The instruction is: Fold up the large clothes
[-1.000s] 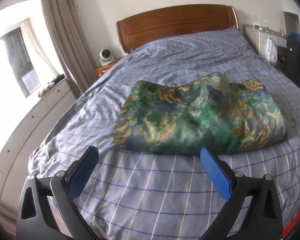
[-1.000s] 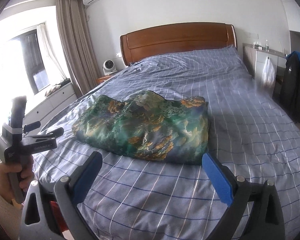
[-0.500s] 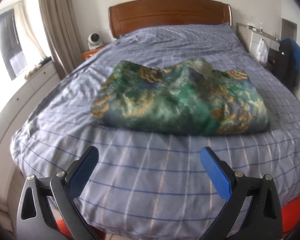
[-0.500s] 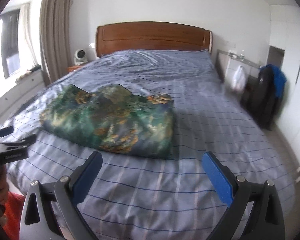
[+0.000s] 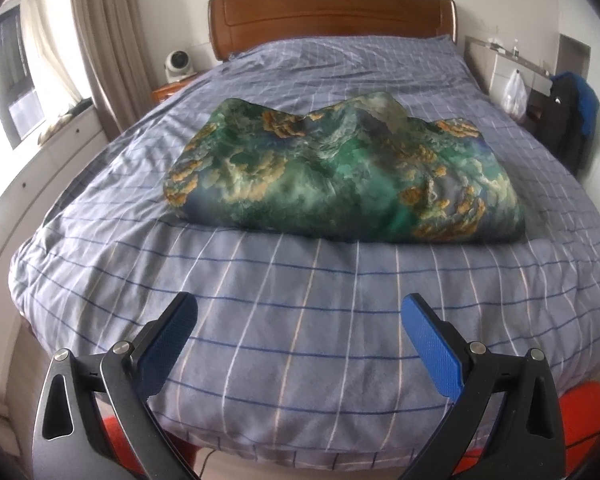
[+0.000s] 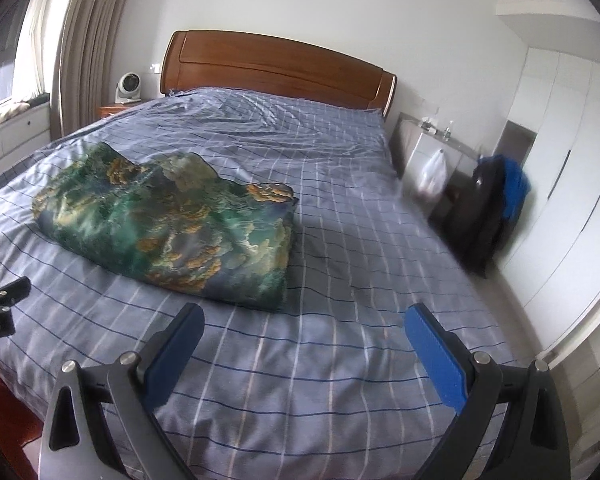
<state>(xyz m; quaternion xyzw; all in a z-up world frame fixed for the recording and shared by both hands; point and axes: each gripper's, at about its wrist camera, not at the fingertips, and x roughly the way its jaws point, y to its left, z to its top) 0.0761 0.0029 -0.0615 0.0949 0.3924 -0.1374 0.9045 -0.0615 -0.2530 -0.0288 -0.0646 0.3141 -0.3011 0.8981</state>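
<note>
Nearest the camera, the left tongs (image 5: 298, 320) hang over the foot of the bed (image 5: 300, 340) with blue pads wide apart, gripping nothing. The right tongs (image 6: 304, 332) likewise stand spread and empty above the checked blue bedcover. Beyond them, the folded cloth (image 5: 340, 176), printed green with orange patches, lies in a thick bundle on the middle of the bed, clear of both tongs. Farther back stand the wooden headboard (image 5: 332, 12), a small white fan (image 5: 178, 64) and the curtain (image 5: 100, 40).
</note>
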